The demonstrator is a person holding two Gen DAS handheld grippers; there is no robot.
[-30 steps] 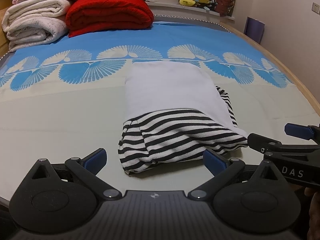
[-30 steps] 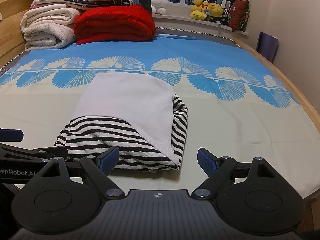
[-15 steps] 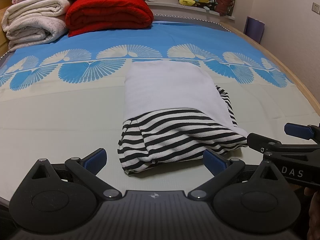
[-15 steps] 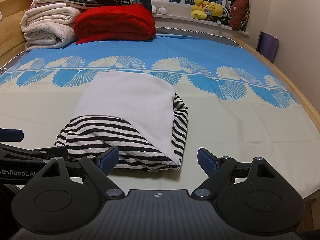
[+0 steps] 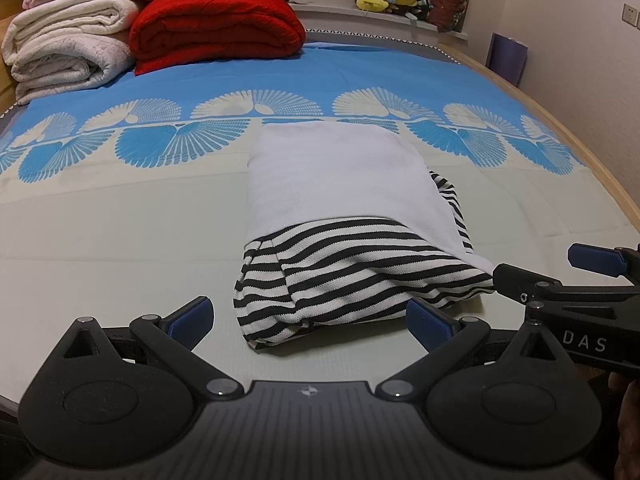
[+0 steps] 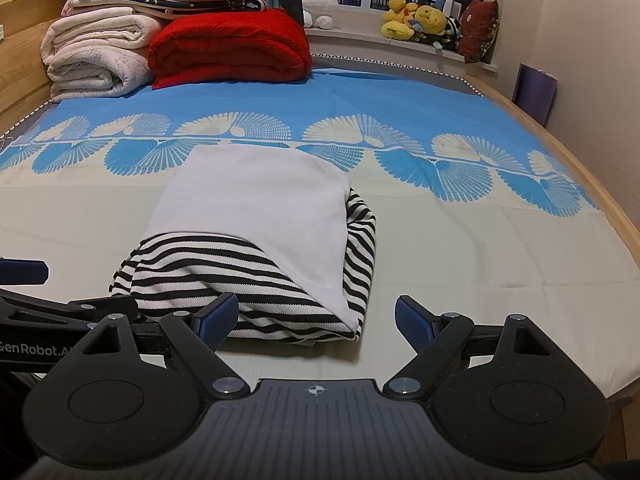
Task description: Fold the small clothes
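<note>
Nothing is seen shifted vs 1 s ago: striped garment lies folded on bed. Left gripper & right gripper are kept spread, empty, just short of garment, so fold is judged finished.

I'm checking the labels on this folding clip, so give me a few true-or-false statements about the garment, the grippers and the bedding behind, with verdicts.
1. The striped garment lies folded on the bed, with a plain white panel over its far part. True.
2. The left gripper is shut on the garment's hem. False: its jaws stand wide open, holding nothing.
3. The right gripper is open, near the garment's front edge. True.
4. The red blanket lies unfolded across the middle of the bed. False: it is folded, at the far end beside the white blankets.
5. Plush toys sit on the window ledge. True.
</note>
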